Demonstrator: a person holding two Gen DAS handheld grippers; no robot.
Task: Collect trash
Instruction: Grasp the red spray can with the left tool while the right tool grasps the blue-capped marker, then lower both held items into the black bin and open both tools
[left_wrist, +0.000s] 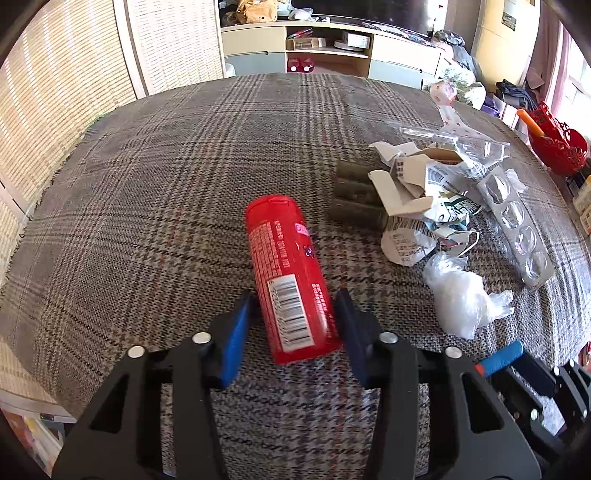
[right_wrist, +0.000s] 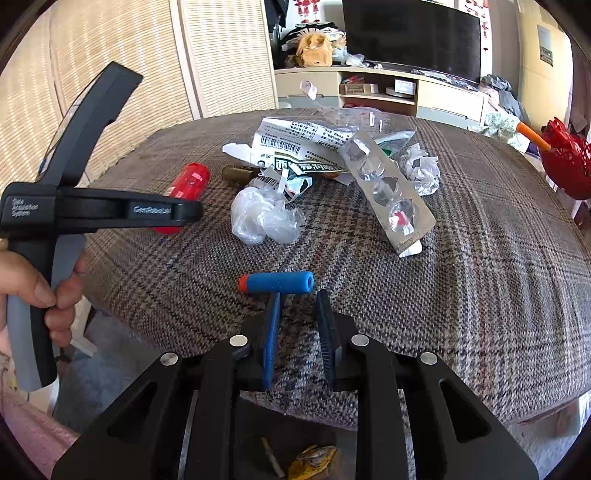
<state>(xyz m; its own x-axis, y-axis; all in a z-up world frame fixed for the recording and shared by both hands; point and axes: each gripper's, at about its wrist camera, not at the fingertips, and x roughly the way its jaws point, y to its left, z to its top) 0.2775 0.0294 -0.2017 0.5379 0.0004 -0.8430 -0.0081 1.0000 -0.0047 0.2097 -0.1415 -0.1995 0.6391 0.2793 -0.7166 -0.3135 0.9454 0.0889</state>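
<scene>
In the right wrist view the black left gripper (right_wrist: 184, 212) hides the middle of the red cylindrical plastic bottle (right_wrist: 192, 177). The olive-green tubes (left_wrist: 352, 197) disappear under torn white cardboard packaging (left_wrist: 402, 192) near the tabletop's right edge. Print on the bottle is too small to read.

- Coarse woven plaid cloth (left_wrist: 155, 192) covers the table, matt and rough.
- Red tube (left_wrist: 291, 273), centre frame, glossy smooth plastic.
- Crumpled clear plastic film (left_wrist: 461, 295), right.
- Torn printed cardboard (left_wrist: 402, 195), upper right, matt.
- Blue foam dart (right_wrist: 277, 282), matt, lower centre.
</scene>
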